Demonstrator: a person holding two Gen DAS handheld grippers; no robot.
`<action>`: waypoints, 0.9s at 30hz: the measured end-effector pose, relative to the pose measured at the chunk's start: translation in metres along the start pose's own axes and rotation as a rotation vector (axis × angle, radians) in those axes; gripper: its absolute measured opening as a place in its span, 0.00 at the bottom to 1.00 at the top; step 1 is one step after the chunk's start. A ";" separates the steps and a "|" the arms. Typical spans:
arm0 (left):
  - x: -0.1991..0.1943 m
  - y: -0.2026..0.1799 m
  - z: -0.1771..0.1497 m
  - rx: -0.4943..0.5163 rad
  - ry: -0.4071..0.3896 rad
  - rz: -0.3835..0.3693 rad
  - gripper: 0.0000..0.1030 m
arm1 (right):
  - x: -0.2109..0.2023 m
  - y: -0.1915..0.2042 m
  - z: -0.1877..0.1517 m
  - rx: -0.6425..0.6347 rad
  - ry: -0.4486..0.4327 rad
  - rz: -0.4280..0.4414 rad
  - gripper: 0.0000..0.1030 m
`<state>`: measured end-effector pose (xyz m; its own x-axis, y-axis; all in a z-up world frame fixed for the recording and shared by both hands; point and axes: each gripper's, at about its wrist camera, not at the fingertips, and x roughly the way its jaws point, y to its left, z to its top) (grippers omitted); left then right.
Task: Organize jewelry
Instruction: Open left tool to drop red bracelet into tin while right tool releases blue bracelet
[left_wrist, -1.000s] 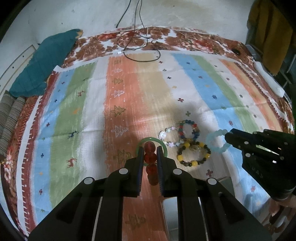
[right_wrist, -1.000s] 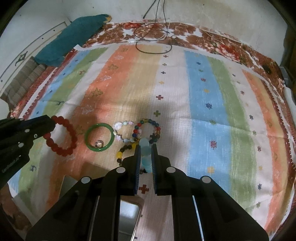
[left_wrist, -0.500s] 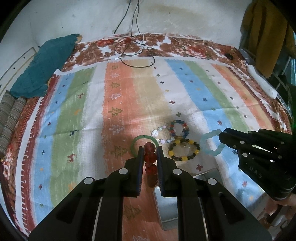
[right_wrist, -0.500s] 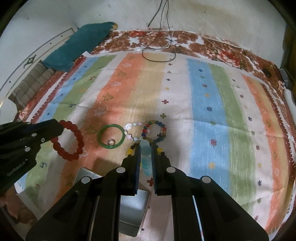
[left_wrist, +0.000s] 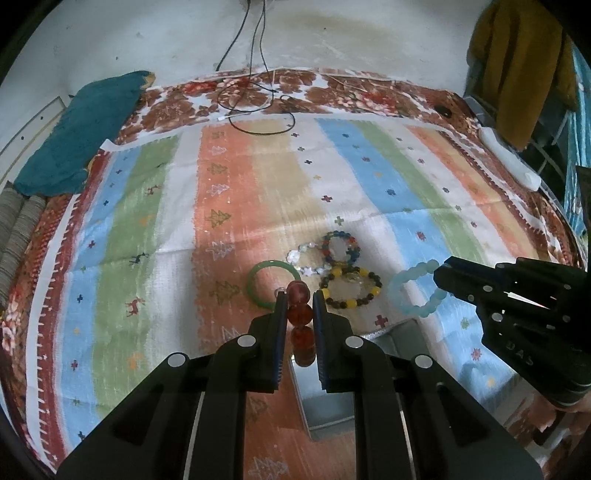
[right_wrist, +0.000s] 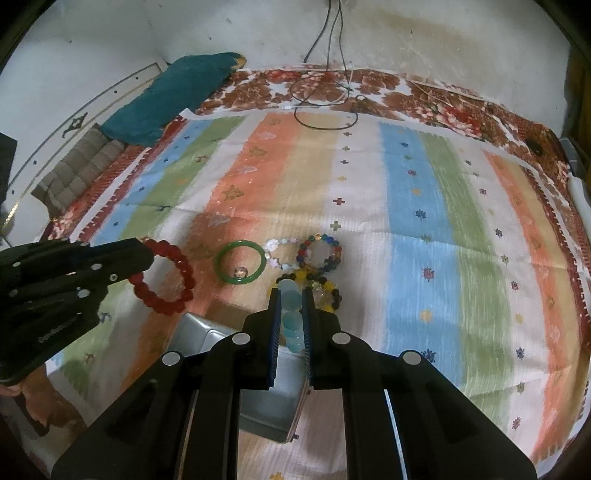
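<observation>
Over the last second both grippers have lifted and drawn back toward the metal tin (right_wrist: 236, 373), which now shows far more fully at 6 o'clock beneath them. The left gripper (left_wrist: 299, 306) pinches the red bead bracelet (right_wrist: 162, 275), and the right gripper (right_wrist: 291, 301) pinches the pale blue bead bracelet (left_wrist: 415, 290). Both bracelets hang clear of the striped cloth (left_wrist: 369, 184). The green bangle (left_wrist: 271, 282) and three mixed-bead bracelets remain on the cloth at 12 o'clock, so the drop into the tin looks next, with more pieces to fetch.
</observation>
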<state>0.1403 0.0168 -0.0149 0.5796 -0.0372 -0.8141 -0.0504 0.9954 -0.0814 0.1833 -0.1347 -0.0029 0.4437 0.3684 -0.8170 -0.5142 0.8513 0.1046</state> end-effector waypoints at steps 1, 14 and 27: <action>-0.001 -0.002 -0.002 0.006 -0.002 -0.003 0.13 | -0.002 0.001 -0.002 -0.001 -0.002 0.004 0.12; -0.023 -0.012 -0.023 0.031 -0.023 -0.052 0.13 | -0.018 0.011 -0.022 -0.021 -0.005 0.030 0.12; -0.028 -0.024 -0.041 0.058 -0.003 -0.088 0.13 | -0.025 0.012 -0.039 -0.012 0.011 0.051 0.12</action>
<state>0.0922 -0.0094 -0.0140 0.5824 -0.1246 -0.8033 0.0479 0.9917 -0.1191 0.1377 -0.1478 -0.0033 0.4081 0.4071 -0.8172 -0.5445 0.8270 0.1401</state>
